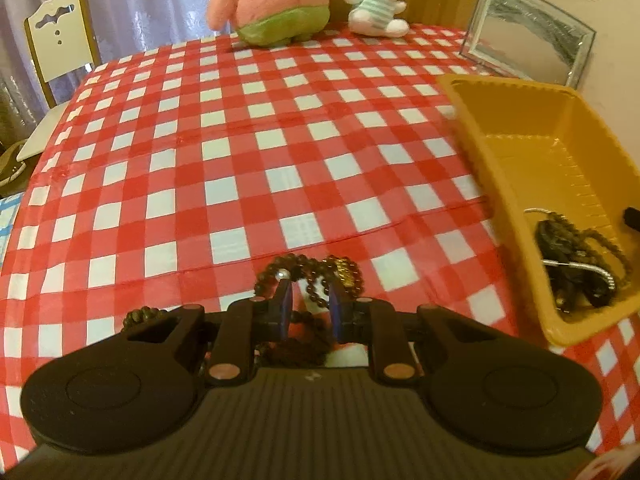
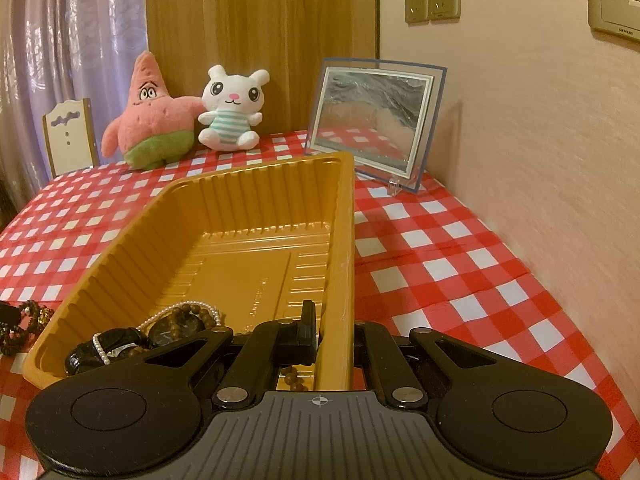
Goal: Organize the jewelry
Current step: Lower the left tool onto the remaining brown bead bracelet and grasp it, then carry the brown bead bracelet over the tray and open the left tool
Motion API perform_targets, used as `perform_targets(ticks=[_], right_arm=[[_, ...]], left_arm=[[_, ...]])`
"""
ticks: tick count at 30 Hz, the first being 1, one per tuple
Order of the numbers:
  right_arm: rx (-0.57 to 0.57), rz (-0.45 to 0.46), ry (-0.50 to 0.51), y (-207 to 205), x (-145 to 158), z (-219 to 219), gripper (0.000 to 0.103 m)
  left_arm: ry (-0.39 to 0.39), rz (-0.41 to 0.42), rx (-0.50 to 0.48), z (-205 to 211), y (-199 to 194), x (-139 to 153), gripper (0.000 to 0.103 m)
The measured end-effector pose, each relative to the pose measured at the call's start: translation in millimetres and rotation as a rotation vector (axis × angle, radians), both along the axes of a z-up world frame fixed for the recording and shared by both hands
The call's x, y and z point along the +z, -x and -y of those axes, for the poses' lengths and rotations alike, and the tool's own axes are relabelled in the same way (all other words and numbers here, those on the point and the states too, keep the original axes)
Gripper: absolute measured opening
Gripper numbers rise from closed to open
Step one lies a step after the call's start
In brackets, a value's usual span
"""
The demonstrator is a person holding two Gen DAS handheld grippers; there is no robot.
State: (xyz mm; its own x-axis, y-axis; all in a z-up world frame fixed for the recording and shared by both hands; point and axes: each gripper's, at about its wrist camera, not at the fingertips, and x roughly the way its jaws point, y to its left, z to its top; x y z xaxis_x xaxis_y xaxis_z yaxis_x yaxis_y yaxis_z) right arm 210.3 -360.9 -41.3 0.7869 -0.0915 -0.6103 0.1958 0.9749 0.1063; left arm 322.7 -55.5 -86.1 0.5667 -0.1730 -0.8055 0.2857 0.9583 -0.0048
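Left wrist view: sits low and close over the red-and-white checked tabletop (image 1: 248, 128), looking steeply down along its tongs toward the far edge.
Right wrist view: sits at the near right edge of the ribbed yellow plastic tray (image 2: 340, 240), facing the far wall.
Shared: tray, pink star-shaped plush toy (image 1: 276, 0), white bunny plush toy (image 2: 234, 110), glass-framed picture (image 2: 374, 120).

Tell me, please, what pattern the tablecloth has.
Red-and-white checks on the tablecloth, clearest in the left wrist view.
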Motion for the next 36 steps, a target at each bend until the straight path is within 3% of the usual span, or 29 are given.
perform_targets(ticks=[9,26,36], right_arm=[[-0.002,-0.004,-0.002,-1,0,0,0.004],[-0.011,-0.009,-0.011,-1,-4,2,0.004],[-0.012,-0.014,-0.016,0,-6,3,0.004]], left_arm=[[0.016,-0.006,0.045,-7,-16,-11,0.017],[-0.002,0.050,-0.027,-1,-17,-17,0.016],[0.020,0.099,-0.037,2,0,8,0.016]])
